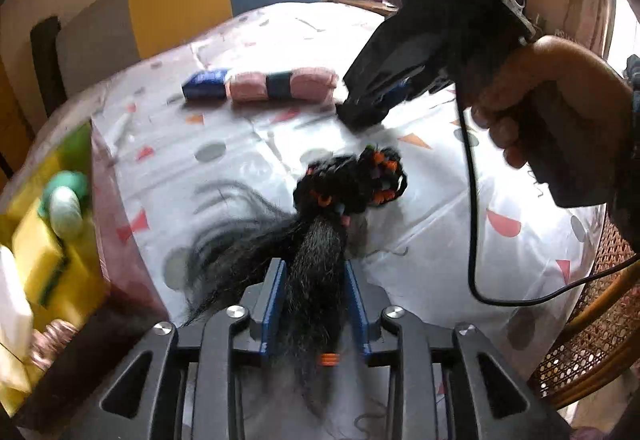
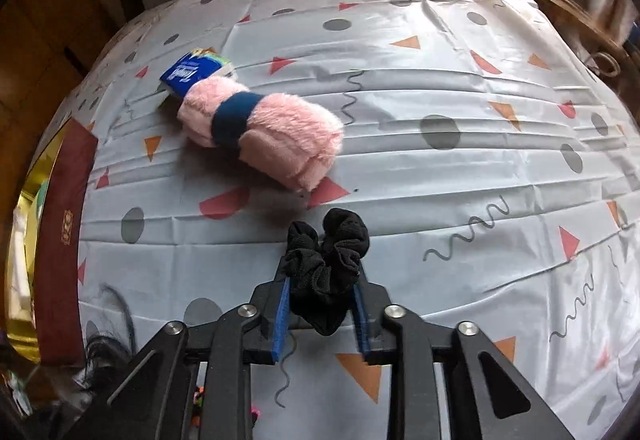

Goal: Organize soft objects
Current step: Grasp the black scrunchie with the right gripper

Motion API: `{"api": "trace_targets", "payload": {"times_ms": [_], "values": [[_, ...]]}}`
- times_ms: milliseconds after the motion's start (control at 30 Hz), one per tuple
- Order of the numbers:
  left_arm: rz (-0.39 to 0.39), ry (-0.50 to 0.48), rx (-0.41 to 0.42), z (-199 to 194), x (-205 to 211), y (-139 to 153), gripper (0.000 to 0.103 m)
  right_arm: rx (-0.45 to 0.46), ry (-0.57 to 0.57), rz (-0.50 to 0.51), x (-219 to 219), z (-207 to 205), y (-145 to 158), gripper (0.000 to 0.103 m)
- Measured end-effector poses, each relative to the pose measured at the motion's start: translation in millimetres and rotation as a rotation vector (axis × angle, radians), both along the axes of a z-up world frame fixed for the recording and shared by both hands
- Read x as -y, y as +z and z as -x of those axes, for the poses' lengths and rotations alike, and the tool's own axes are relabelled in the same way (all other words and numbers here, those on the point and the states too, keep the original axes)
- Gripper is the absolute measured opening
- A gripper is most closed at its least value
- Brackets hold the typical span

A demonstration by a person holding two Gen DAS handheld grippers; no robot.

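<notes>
1. left wrist view: left gripper point(image 1: 314, 304) pinches the black hair bundle point(image 1: 320, 240); loose strands could slip free.
2. right gripper point(image 2: 322, 300) clamps the black scrunchie point(image 2: 326, 260), angled down over the tablecloth point(image 2: 440, 80).
3. pink fleece roll point(image 2: 260, 128) lies at 11 o'clock.

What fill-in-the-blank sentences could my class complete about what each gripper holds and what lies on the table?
1. The right gripper is shut on a black ____.
2. The left gripper grips a bundle of black ____ dotted with coloured bands.
3. The pink fluffy roll is wrapped by a dark ____ band.
4. Beside the roll's far end lies a blue ____ packet.

Missing words: scrunchie; hair; blue; tissue
</notes>
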State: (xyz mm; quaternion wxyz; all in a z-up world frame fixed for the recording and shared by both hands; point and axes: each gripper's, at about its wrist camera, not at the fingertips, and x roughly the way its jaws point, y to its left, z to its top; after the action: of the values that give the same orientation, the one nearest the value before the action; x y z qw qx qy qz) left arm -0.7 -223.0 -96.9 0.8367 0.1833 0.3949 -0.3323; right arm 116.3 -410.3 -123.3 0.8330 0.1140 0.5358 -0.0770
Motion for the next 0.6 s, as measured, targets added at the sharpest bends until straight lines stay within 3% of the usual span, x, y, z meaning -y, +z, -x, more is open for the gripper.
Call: {"api": "trace_targets", "payload": {"times_ms": [100, 167, 333, 500, 600], "values": [[-0.018, -0.062, 0.036, 4, 6, 12, 0.047, 0.000, 0.015, -0.003, -3, 2, 0, 0.039], [-0.051, -0.085, 0.053, 2, 13, 14, 0.054, -0.002, 0.004, -0.017, -1, 2, 2, 0.053], [-0.095, -0.083, 0.020, -19, 30, 11, 0.054, 0.034, -0.038, -0.070, 7, 4, 12, 0.064], [-0.132, -0.094, -0.022, -37, 48, -1, 0.054, 0.105, -0.144, -0.169, 37, 11, 23, 0.065], [-0.123, -0.090, -0.084, -46, 52, -14, 0.040, 0.178, -0.230, -0.216, 55, 19, 32, 0.065]]}}
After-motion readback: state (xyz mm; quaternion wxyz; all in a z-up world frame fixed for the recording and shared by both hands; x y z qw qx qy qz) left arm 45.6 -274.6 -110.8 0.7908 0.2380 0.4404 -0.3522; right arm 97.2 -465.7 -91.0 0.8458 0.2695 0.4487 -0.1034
